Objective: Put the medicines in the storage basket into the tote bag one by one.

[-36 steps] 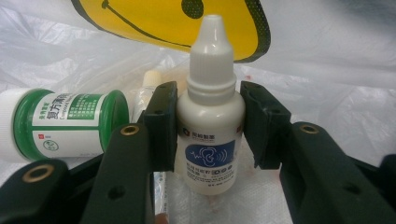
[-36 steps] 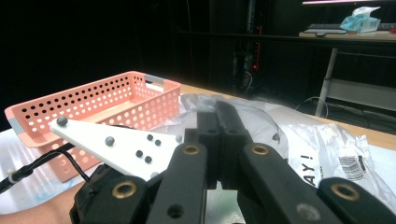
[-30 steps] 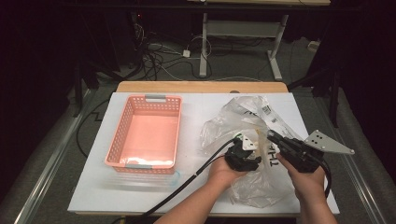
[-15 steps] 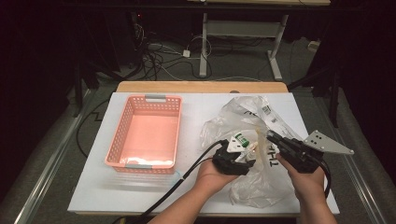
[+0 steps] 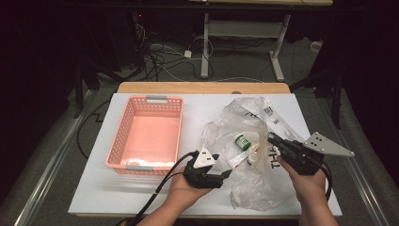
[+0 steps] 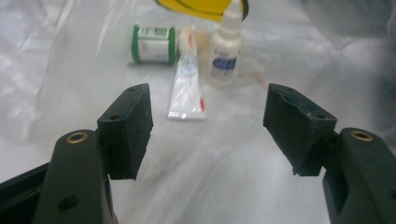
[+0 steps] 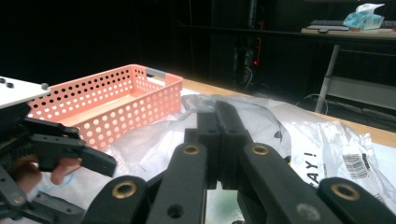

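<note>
1. Left gripper view: the white tube (image 6: 187, 88) lies flat on the clear plastic bag (image 6: 70, 56), between a green-capped roll (image 6: 153, 44) and a dropper bottle (image 6: 225, 49), both just beside it.
2. My left gripper (image 6: 208, 126) stands short of the tube; its jaws have just been opening and nothing is between them.
3. High view: my right gripper (image 5: 277, 142) is closed, apparently pinching the bag's film at its right edge, though I cannot see the film between the jaws.
4. Risk, as I judge it: closing on the tube may catch loose film, or knock the bottle over and set the roll rolling.
5. The pink basket (image 5: 123, 139) sits well apart at the left; a weak grip could drop the tube on the way.
</note>
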